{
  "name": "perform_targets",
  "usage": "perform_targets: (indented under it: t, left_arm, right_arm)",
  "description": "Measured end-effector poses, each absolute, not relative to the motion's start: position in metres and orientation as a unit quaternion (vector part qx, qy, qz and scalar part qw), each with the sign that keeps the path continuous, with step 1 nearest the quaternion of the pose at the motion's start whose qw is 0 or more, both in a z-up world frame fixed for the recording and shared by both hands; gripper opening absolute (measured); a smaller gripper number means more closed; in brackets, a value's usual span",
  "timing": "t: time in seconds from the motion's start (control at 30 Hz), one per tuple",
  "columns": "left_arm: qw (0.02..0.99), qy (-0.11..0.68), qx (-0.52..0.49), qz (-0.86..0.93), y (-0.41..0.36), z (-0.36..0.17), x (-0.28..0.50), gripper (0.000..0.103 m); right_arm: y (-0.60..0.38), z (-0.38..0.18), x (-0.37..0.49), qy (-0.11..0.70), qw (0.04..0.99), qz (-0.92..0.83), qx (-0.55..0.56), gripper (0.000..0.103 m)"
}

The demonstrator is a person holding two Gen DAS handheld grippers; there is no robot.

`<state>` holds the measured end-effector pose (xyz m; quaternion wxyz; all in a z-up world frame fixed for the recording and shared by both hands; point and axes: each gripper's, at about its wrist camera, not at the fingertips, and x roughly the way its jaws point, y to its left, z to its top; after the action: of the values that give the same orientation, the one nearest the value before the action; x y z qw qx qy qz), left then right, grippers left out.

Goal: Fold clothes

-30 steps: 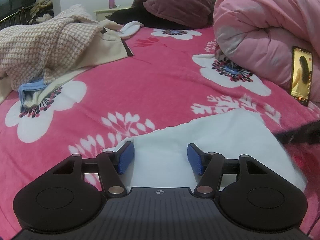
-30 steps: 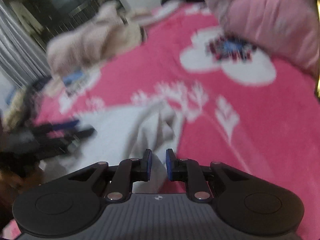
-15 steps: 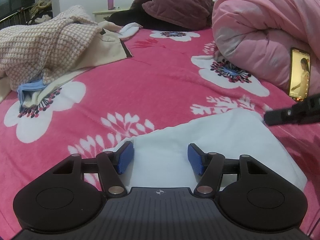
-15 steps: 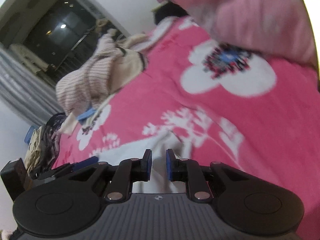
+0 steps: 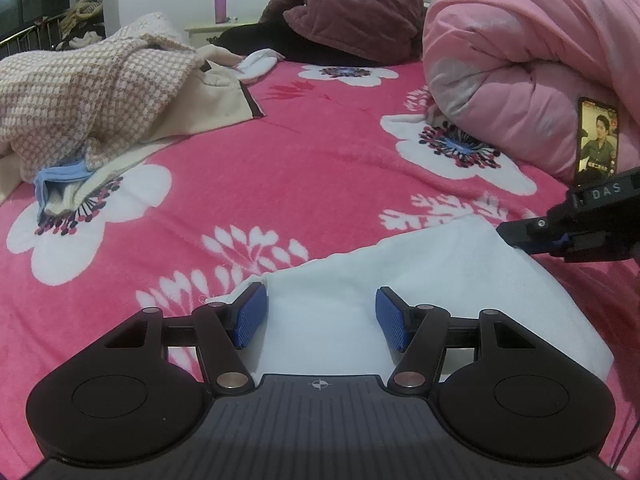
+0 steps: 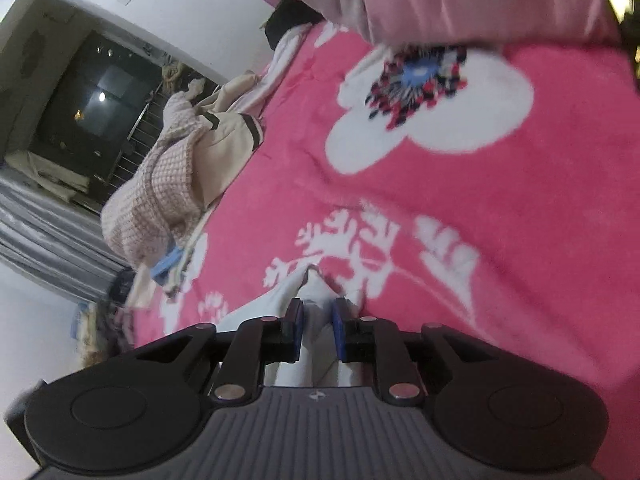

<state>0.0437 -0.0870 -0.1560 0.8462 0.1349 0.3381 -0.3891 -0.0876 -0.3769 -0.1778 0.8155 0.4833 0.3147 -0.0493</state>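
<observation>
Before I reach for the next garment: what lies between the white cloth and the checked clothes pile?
In the left wrist view, only bare pink floral blanket separates the white cloth from the checked clothes pile.

A white garment [image 5: 420, 280] lies spread flat on the pink flowered bed, directly ahead of and beneath the wide-apart left jaws. One bunched corner [image 6: 316, 320] of it rises in a peaked fold, pinched between the nearly closed right jaws.
</observation>
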Motion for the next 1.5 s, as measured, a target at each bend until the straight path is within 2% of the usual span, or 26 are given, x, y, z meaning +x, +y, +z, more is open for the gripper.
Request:
perform_targets:
  t: [0.13,0.37,0.53,0.7,0.8,0.93,1.1,1.3,1.5]
  left_arm:
    - [0.845,0.335,0.133,-0.394,-0.084,-0.156,0.043,0.061]
    - [0.845,0.334,0.129,-0.398,-0.083,-0.157,0.045,0.062]
    - [0.846,0.329,0.113,-0.403,-0.078,-0.153,0.046,0.062]
    - [0.853,0.32,0.086,-0.403,-0.067,-0.141,0.046,0.062]
    - [0.853,0.305,0.073,-0.417,-0.058,-0.126,0.036,0.062]
    - [0.816,0.283,0.072,-0.498,-0.053,-0.11,0.003,0.062]
    - [0.743,0.287,0.165,-0.582,-0.087,-0.124,-0.058,0.062]
    - [0.715,0.159,0.354,-0.581,-0.118,-0.151,-0.132,0.061]
    - [0.69,0.104,0.436,-0.569,-0.123,-0.167,-0.147,0.052]
  right_arm:
    - [-0.379,-0.185,-0.089,0.304,0.804,-0.063,0.506,0.018]
    - [-0.368,-0.14,-0.119,0.296,0.854,-0.101,0.415,0.019]
    - [-0.348,-0.122,-0.155,0.339,0.853,-0.063,0.393,0.019]
    - [-0.327,-0.128,-0.177,0.385,0.836,-0.068,0.385,0.019]
    - [-0.33,-0.134,-0.181,0.387,0.824,-0.078,0.407,0.019]
    - [-0.334,-0.133,-0.185,0.376,0.821,-0.078,0.422,0.033]
    - [-0.339,-0.14,-0.176,0.403,0.81,-0.062,0.421,0.034]
    - [-0.342,-0.146,-0.163,0.439,0.805,-0.026,0.398,0.034]
    - [-0.345,-0.146,-0.156,0.454,0.811,0.006,0.369,0.031]
